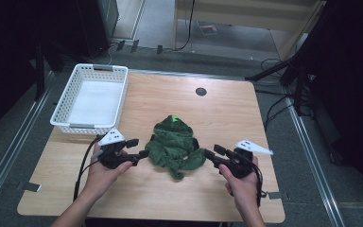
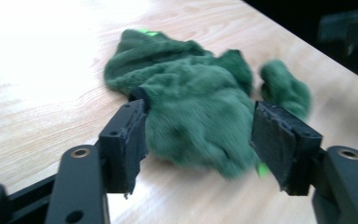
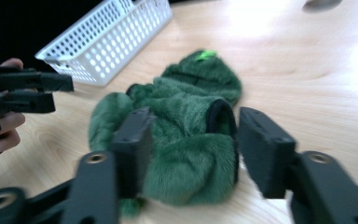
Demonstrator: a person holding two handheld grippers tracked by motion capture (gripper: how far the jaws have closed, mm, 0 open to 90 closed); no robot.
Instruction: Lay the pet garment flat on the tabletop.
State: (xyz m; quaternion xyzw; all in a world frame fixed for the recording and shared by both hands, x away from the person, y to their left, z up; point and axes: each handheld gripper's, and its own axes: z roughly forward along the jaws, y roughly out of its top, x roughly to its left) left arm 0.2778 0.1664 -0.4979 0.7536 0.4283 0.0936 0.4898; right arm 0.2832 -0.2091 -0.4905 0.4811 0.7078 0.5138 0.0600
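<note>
Fleece, dark green and crumpled, makes up the small garment (image 1: 176, 146) lying in a heap near the middle of the wooden table (image 1: 227, 113), its hood end with a bright green tag pointing toward the far edge. The left gripper (image 1: 142, 153) sits at the garment's left side, held low over the table by the person's left hand (image 1: 105, 166). In the left gripper view its two black jaws stand apart with a fold of the green pile between them; the left pad lies right against the fabric, the right one just off it, and neither presses in. The right gripper (image 1: 210, 154) comes in from the garment's right side, carried by the right hand (image 1: 240, 182). In the right gripper view its jaws are likewise spread, a dark-edged cuff or hem of the garment lying between them with no squeeze on it. Both grippers are therefore open, with the garment resting loose on the table. A white perforated basket (image 1: 90, 97) stands at the table's far left corner, well apart from the garment. A dark round grommet (image 1: 201, 91) is set in the tabletop beyond the hood.
</note>
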